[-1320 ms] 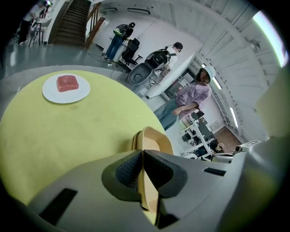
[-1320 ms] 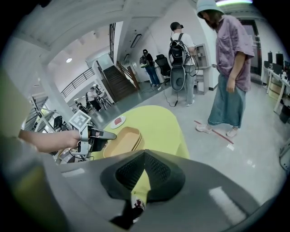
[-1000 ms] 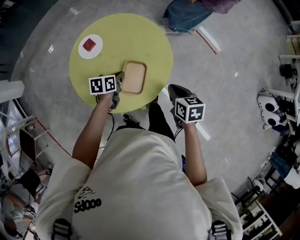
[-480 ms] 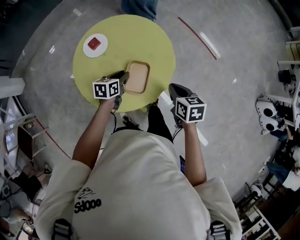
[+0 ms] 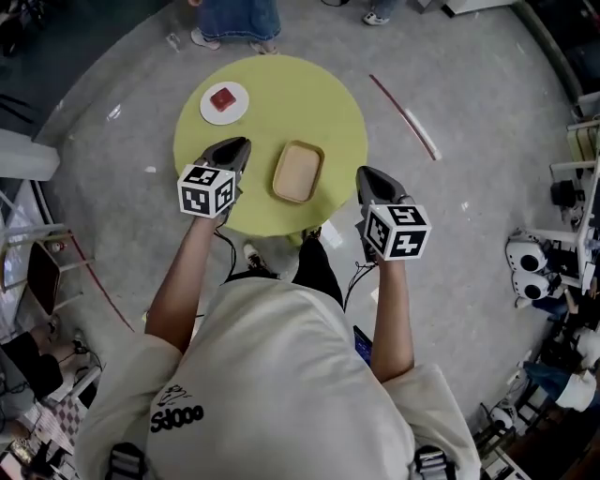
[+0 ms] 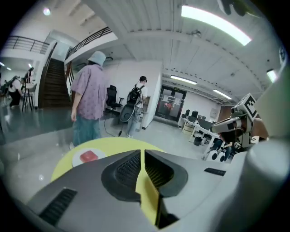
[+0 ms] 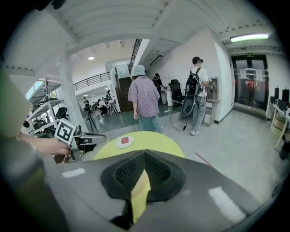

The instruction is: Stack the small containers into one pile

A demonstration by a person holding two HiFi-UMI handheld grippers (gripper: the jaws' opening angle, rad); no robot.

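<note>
A shallow tan container point(image 5: 298, 172) lies alone near the middle of the round yellow-green table point(image 5: 328, 103); neither gripper touches it. My left gripper point(image 5: 235, 145) hovers to its left. Its jaws have just been closing and stand a thin slit apart, with nothing between them point(image 6: 142, 152). My right gripper point(image 5: 367, 173) hangs over the table's right edge, shut and empty point(image 7: 144, 153). In both gripper views the jaws hide the container. A white plate with a red block point(image 5: 224, 101) sits at the table's far left point(image 6: 88, 156) point(image 7: 124, 142).
A person in jeans point(image 5: 230, 19) stands just beyond the table's far edge, and another with a backpack point(image 7: 198, 93) stands further off. A red rod point(image 5: 403, 103) lies on the floor to the right. Equipment and shelves point(image 5: 553, 253) crowd the right side.
The left gripper was at the tan container's left edge; it has let go and moved off to the left. Both grippers have risen. The container stays where it was on the table.
</note>
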